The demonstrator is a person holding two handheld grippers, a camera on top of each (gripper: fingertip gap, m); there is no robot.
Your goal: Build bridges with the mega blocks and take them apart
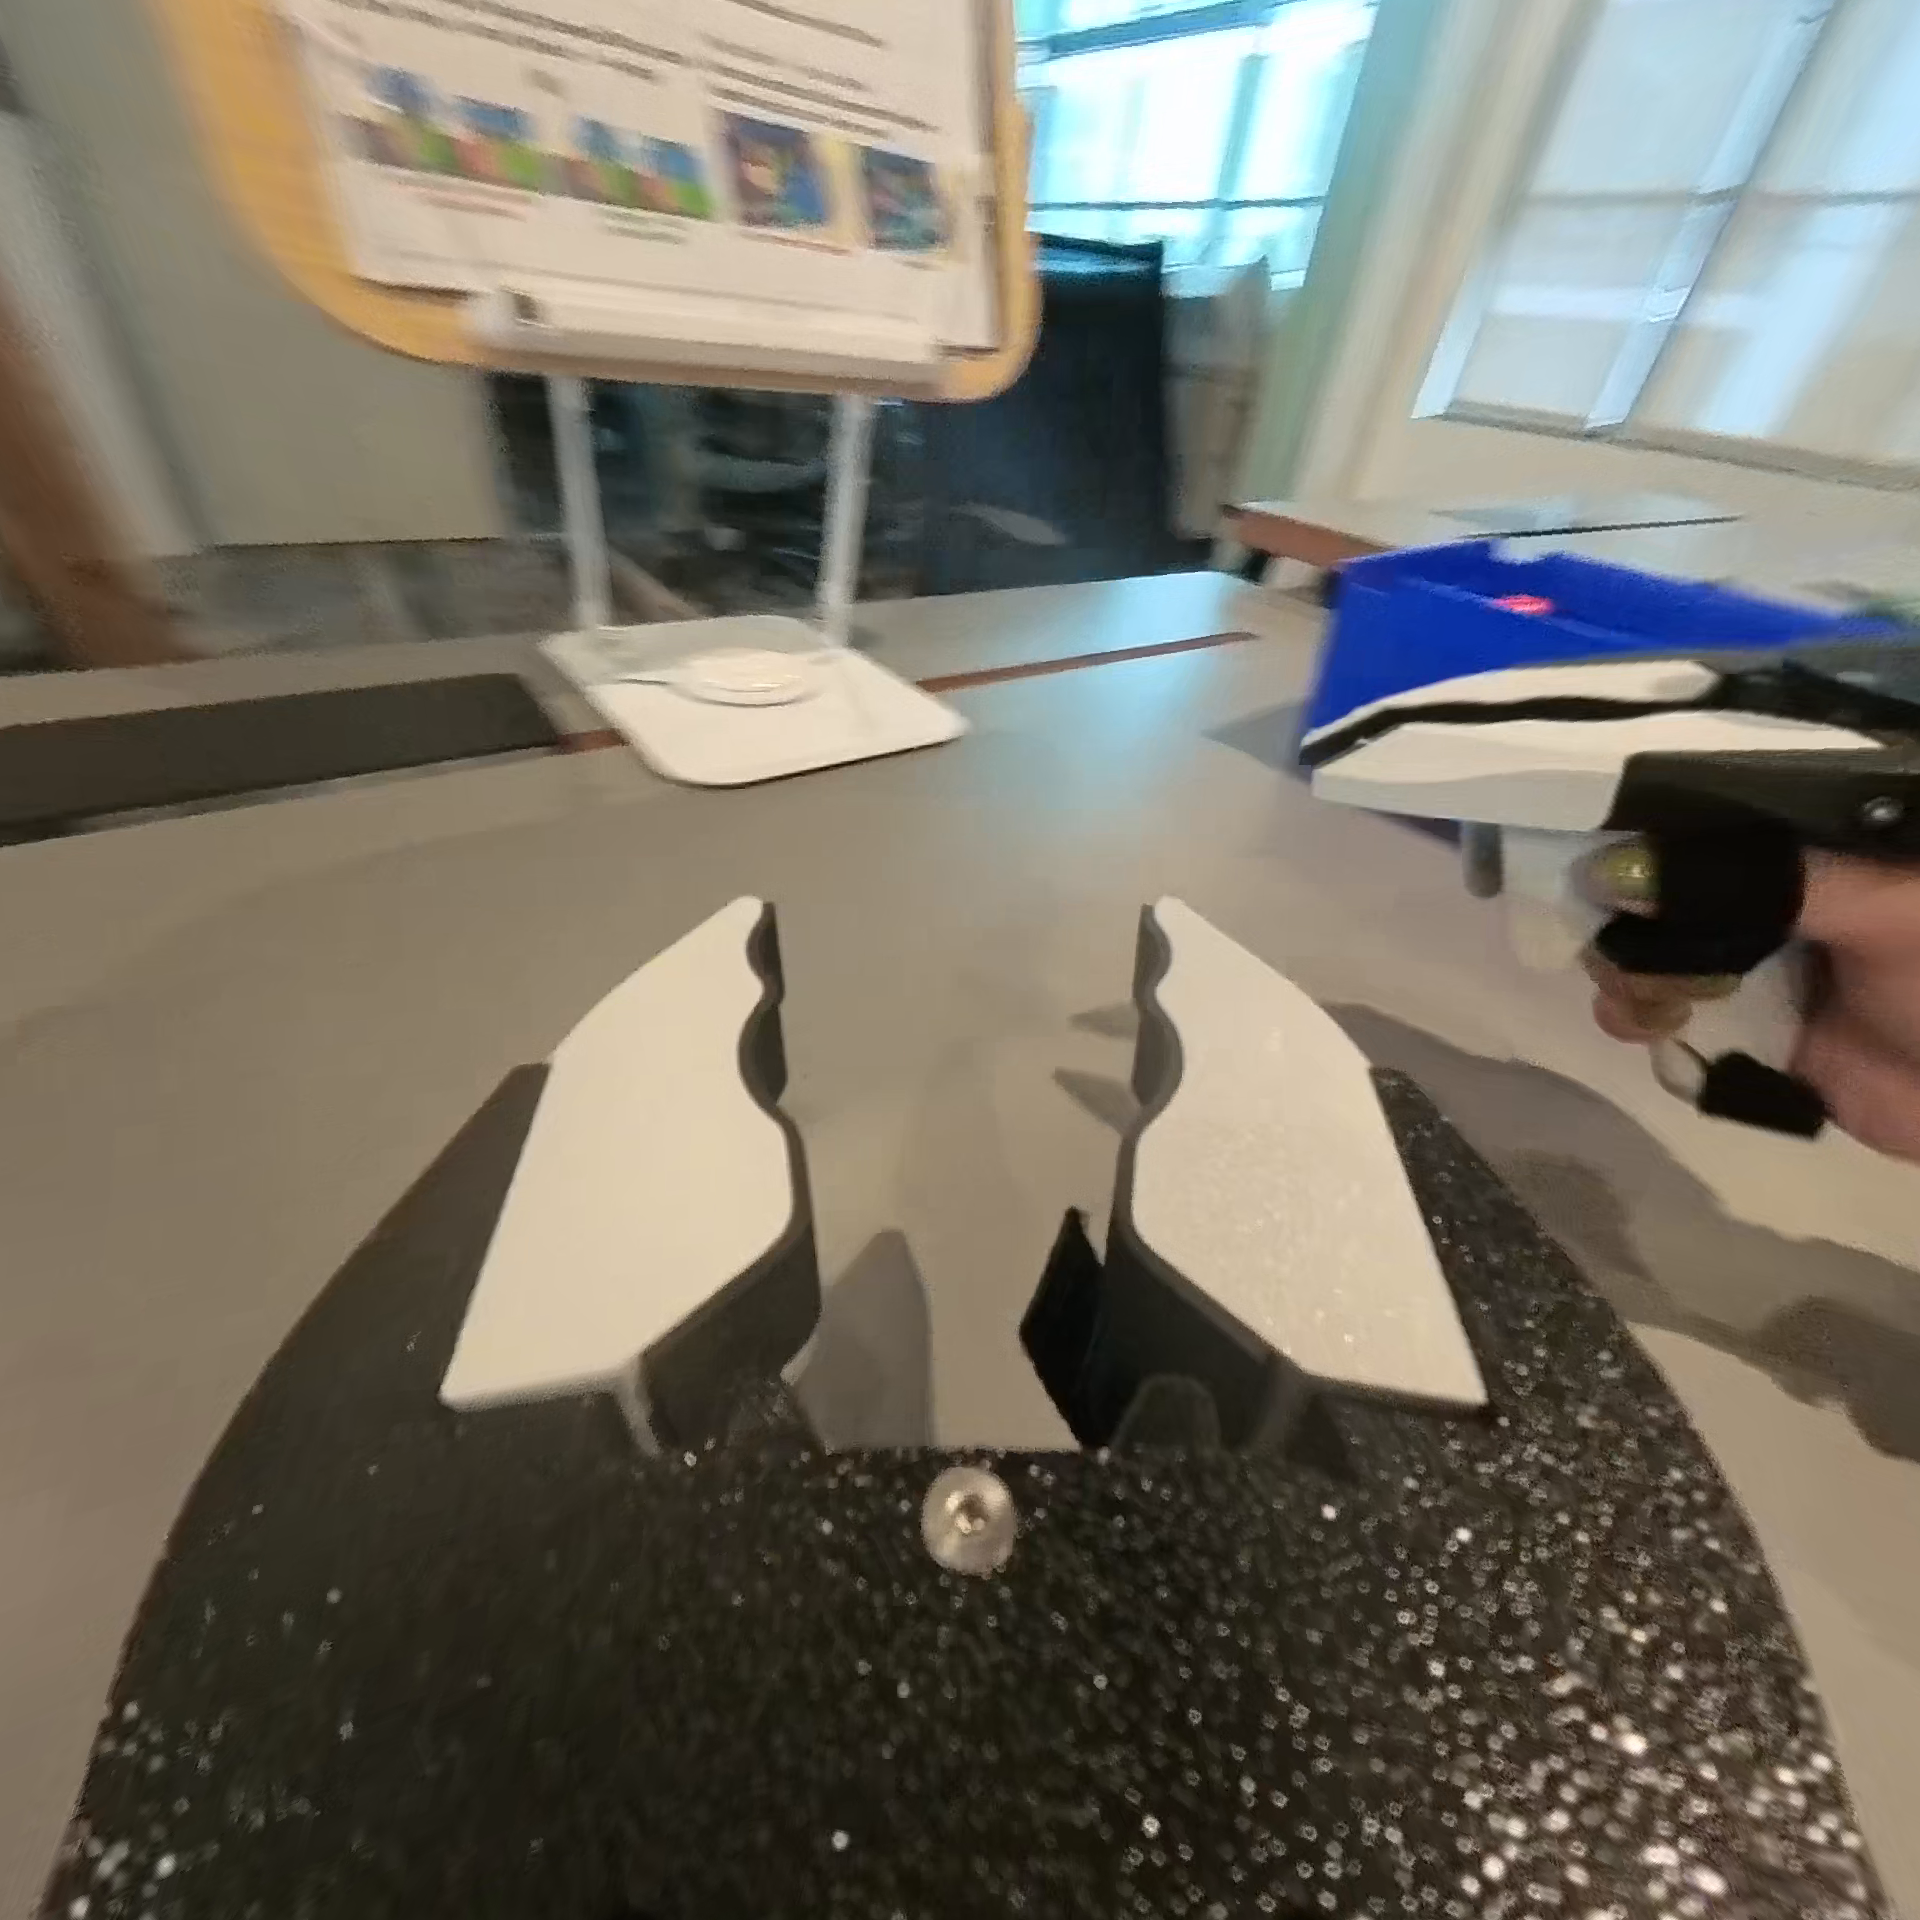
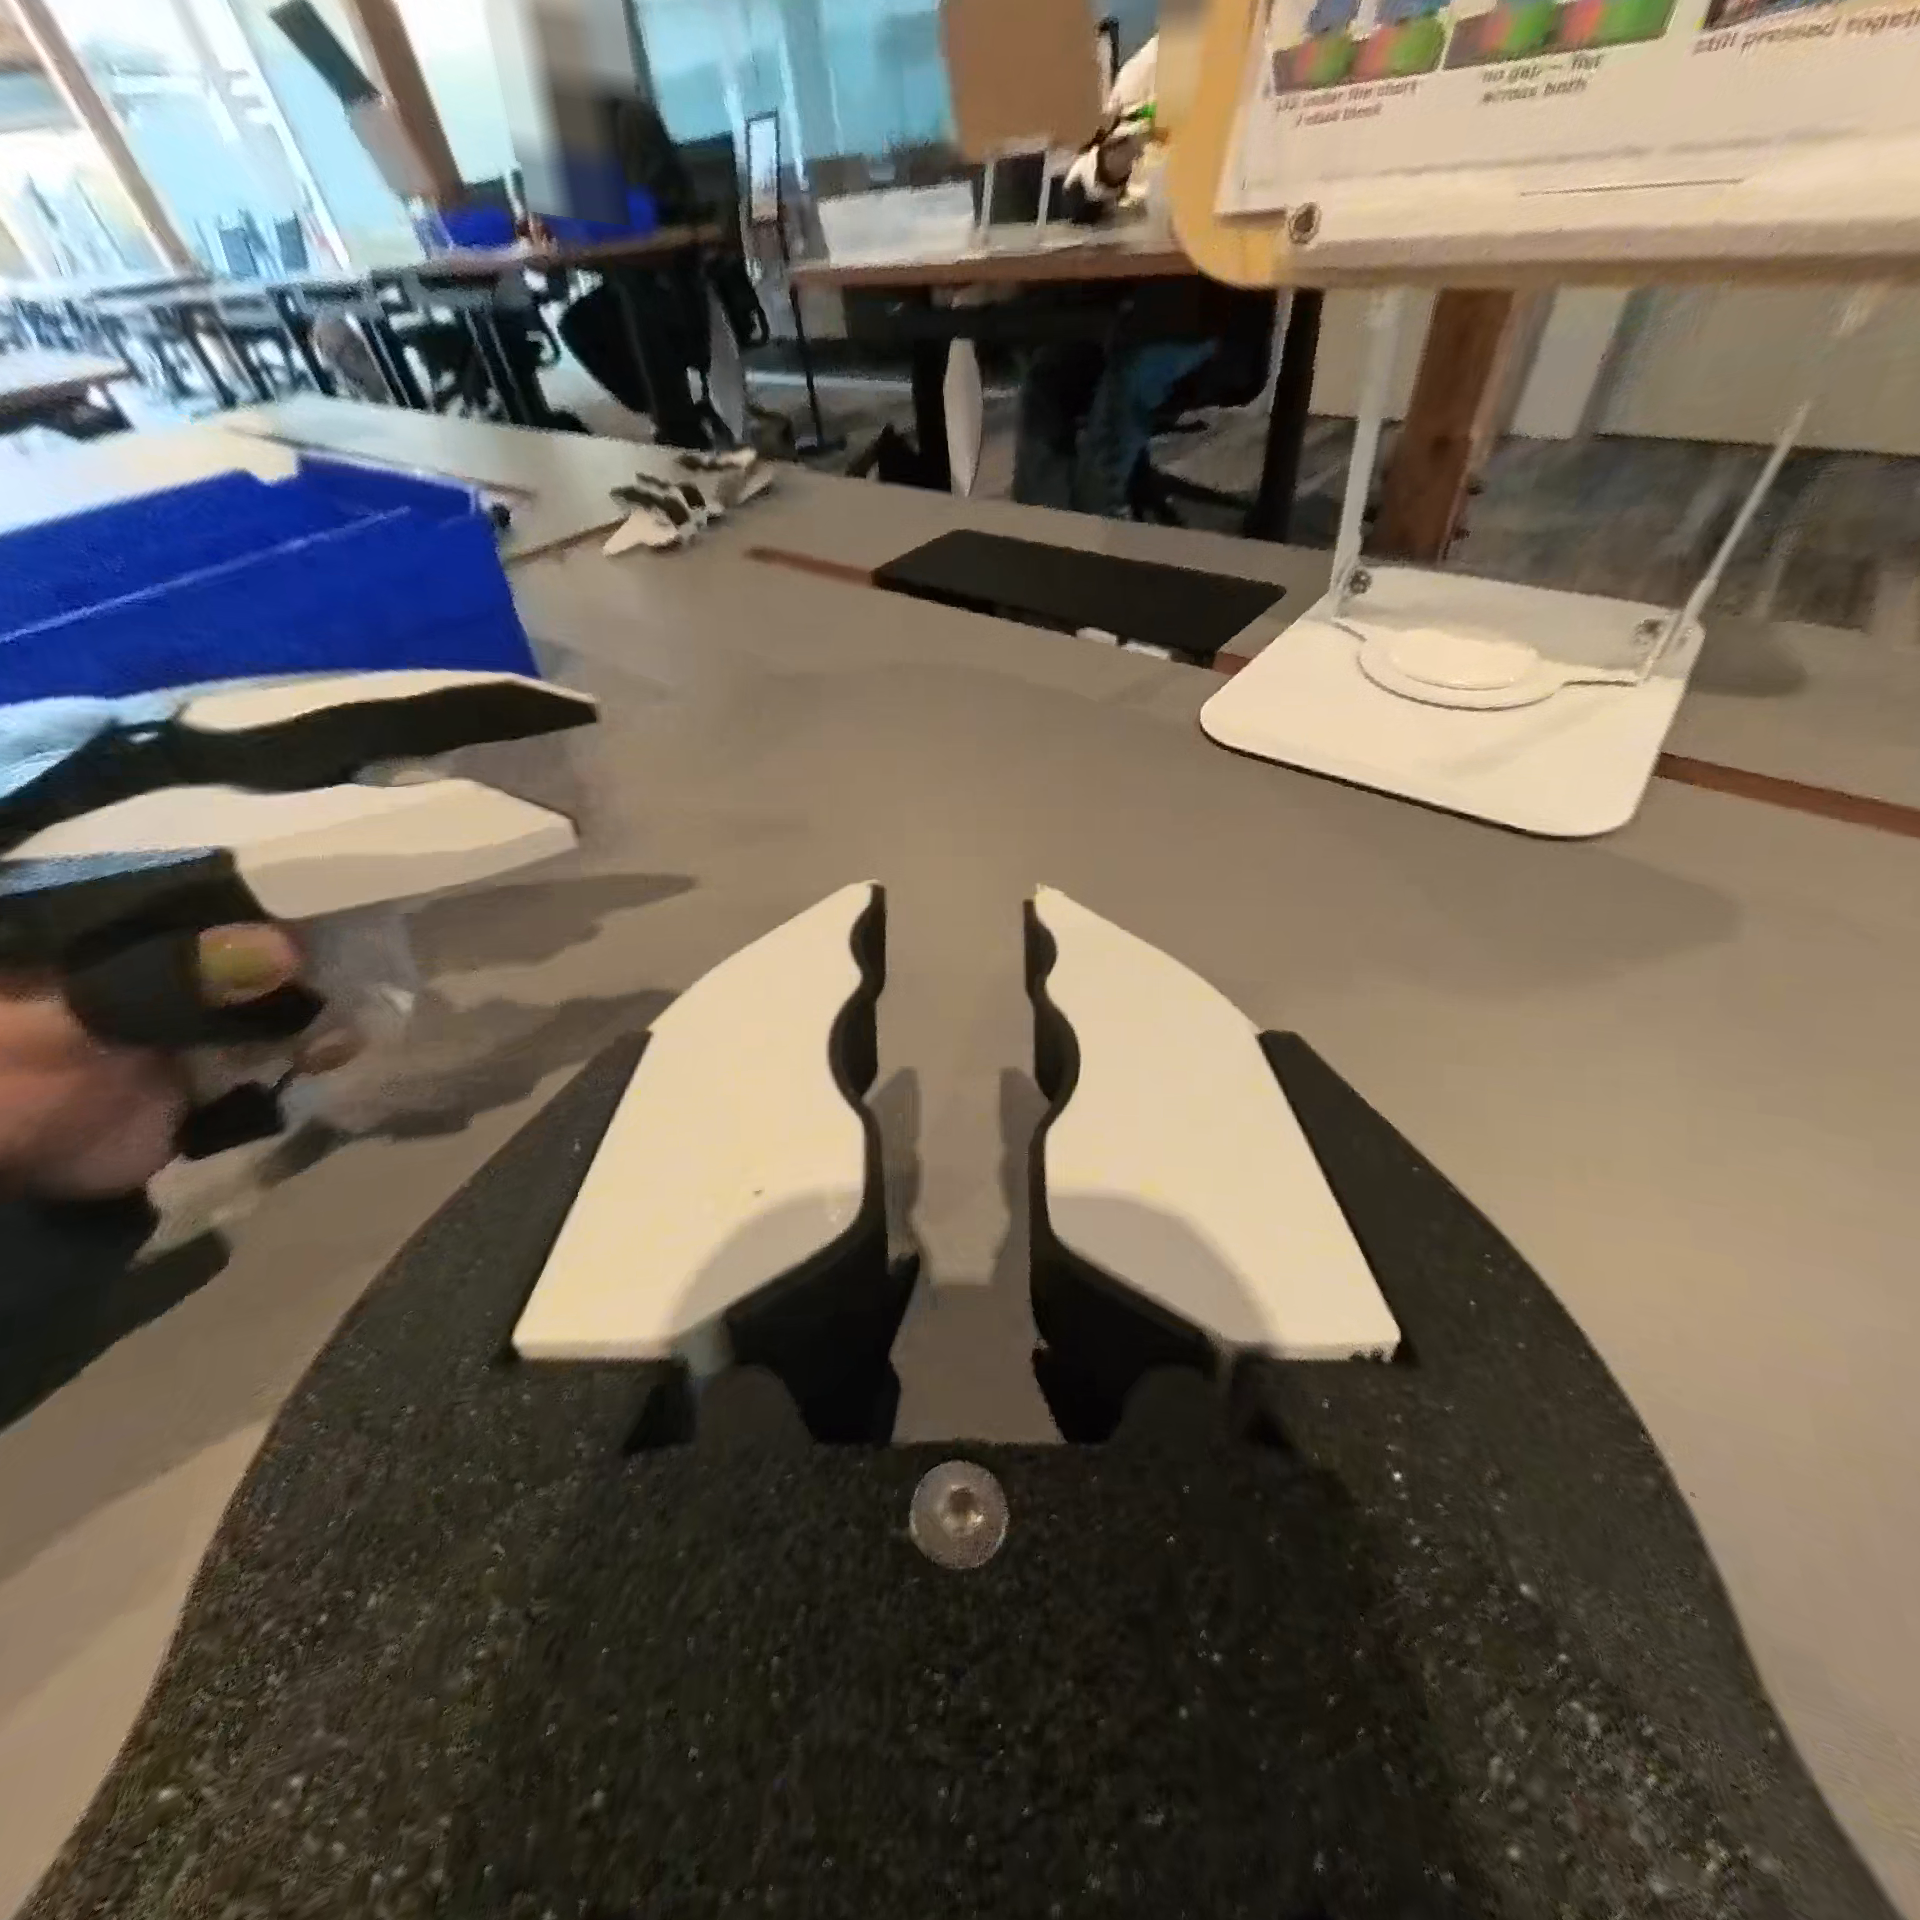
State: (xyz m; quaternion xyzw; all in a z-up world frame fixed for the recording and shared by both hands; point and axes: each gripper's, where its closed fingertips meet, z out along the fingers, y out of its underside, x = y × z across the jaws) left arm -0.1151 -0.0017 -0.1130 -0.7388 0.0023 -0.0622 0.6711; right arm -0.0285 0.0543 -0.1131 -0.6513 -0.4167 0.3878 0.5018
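Observation:
No mega blocks show on the grey table [image 1: 312, 935] in either view. My left gripper [image 1: 956, 920] hovers low over the bare tabletop, open and empty. My right gripper [image 2: 954, 896] is also over the bare table [image 2: 1455, 987], its jaws a narrow gap apart with nothing between them. Each gripper shows in the other's view: the right gripper [image 1: 1311, 764] at the right edge, the left gripper [image 2: 580, 769] at the left edge. Both sit in front of a blue bin [image 1: 1475, 634]. A small red patch [image 1: 1522, 603] shows inside the bin; I cannot tell what it is.
The blue bin [image 2: 260, 592] stands at the table's side. A picture sheet on a clear stand with a white base [image 1: 769, 717] [image 2: 1455, 748] stands at the back. A black pad [image 2: 1081, 597] lies beside it. Loose white and black parts [image 2: 686, 499] lie farther back. People sit at desks beyond.

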